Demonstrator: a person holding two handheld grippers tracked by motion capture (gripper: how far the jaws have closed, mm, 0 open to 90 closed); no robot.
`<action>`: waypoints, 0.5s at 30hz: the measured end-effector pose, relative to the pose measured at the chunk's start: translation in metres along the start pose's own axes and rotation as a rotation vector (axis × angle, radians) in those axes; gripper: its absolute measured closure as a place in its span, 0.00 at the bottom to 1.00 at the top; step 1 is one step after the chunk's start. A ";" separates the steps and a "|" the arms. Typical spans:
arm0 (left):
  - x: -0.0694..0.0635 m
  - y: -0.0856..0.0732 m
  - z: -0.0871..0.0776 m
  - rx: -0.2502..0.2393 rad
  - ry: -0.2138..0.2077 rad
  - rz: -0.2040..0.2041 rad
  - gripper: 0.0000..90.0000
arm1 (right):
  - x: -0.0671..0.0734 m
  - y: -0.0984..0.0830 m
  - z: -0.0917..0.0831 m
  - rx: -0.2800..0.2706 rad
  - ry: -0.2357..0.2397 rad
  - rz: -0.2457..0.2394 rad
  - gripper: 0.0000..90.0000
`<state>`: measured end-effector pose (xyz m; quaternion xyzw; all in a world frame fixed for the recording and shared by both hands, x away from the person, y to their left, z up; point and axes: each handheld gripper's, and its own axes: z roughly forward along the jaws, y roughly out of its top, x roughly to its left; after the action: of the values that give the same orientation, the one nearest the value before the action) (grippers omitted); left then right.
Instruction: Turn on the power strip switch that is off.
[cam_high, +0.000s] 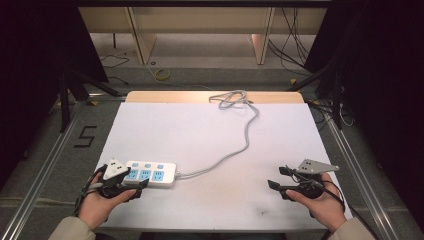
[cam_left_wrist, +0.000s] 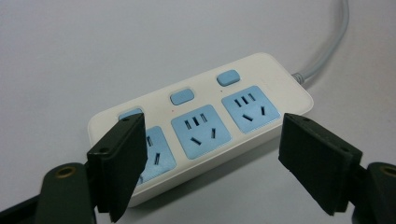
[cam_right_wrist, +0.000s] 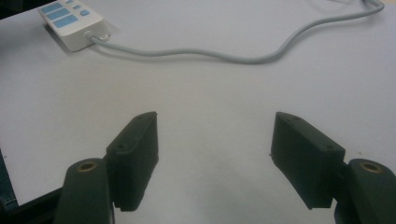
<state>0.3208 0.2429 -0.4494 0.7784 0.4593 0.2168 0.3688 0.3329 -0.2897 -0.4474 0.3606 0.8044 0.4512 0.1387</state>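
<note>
A white power strip (cam_high: 150, 173) with three blue sockets and blue switches lies flat near the front left of the white table sheet (cam_high: 200, 130). Its grey cable (cam_high: 245, 135) runs right and back to a loose coil (cam_high: 230, 97) at the far edge. My left gripper (cam_high: 134, 189) is at the strip's front left end, open. In the left gripper view the strip (cam_left_wrist: 201, 126) lies just beyond my left gripper (cam_left_wrist: 212, 140), whose wide jaws do not press it. My right gripper (cam_high: 278, 177) is open over bare sheet at the front right. The right gripper view shows my right gripper (cam_right_wrist: 215, 140), with the strip (cam_right_wrist: 70, 18) and cable (cam_right_wrist: 210, 53) far off.
The table's wooden far edge (cam_high: 215, 96) shows behind the sheet. A black "5" (cam_high: 86, 136) is marked on the floor at the left. Stand legs (cam_high: 65, 100) and desk legs (cam_high: 262, 45) are beyond the table, with a yellow coil (cam_high: 161, 75) on the floor.
</note>
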 end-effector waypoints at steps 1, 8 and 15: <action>0.000 0.000 0.000 0.001 0.000 -0.005 0.26 | 0.000 0.000 0.000 0.000 0.000 0.000 0.36; 0.001 0.000 -0.004 0.004 0.021 -0.029 0.42 | 0.001 0.001 0.000 -0.002 -0.002 -0.001 0.37; 0.005 0.002 -0.010 -0.015 0.005 -0.040 0.86 | 0.001 0.001 0.000 0.001 -0.006 0.005 0.37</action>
<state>0.3182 0.2506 -0.4414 0.7658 0.4742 0.2148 0.3776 0.3330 -0.2889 -0.4471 0.3639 0.8033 0.4502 0.1398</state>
